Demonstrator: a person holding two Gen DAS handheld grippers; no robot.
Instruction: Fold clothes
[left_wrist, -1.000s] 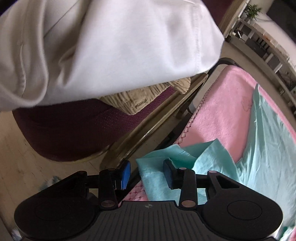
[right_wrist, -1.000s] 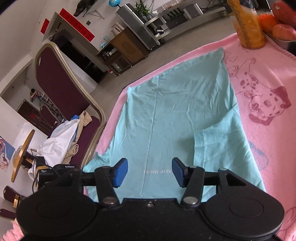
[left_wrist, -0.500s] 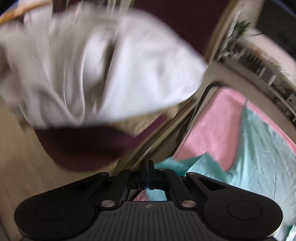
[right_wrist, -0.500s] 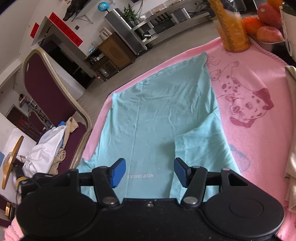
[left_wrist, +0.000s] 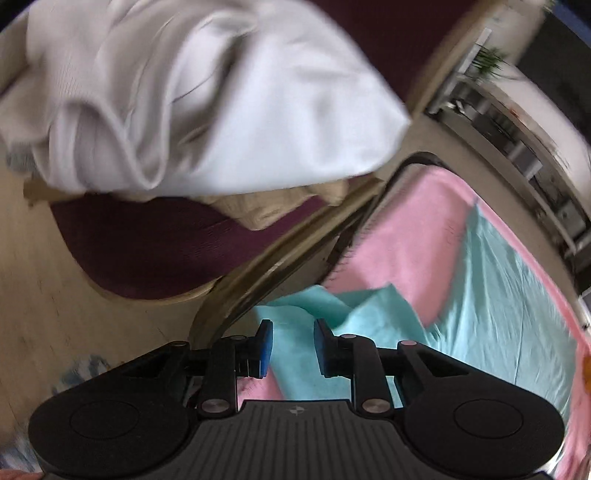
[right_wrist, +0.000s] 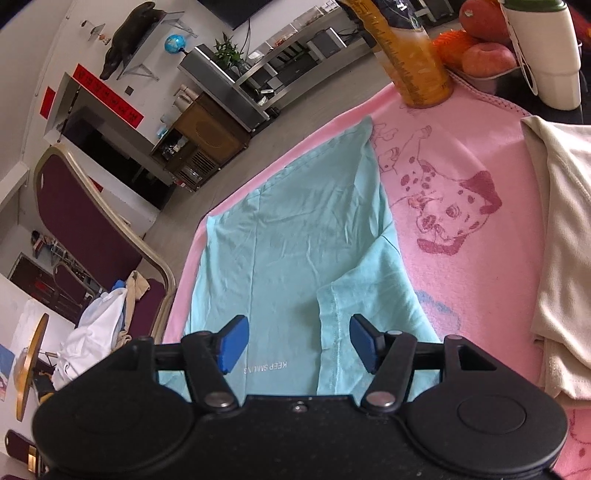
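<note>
Teal shirt (right_wrist: 295, 236) spread flat on pink blanket (right_wrist: 461, 155), one sleeve (right_wrist: 369, 317) folded in over the body. Right gripper (right_wrist: 295, 341) above the near edge, jaws just widened, wide apart, nothing pinched. Left gripper (left_wrist: 291, 347) over the shirt's bunched corner (left_wrist: 295, 314), near the blanket's edge, jaws just parted a little; cloth maybe loose between them, blurry there. White clothes (left_wrist: 207, 103) heaped on dark red chair (left_wrist: 147, 251). Cream cloth (right_wrist: 561, 240) at the blanket's right side.

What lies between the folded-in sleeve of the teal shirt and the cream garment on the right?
In the right wrist view, only bare pink blanket with its spotted dog print separates the teal shirt from the cream garment.
</note>
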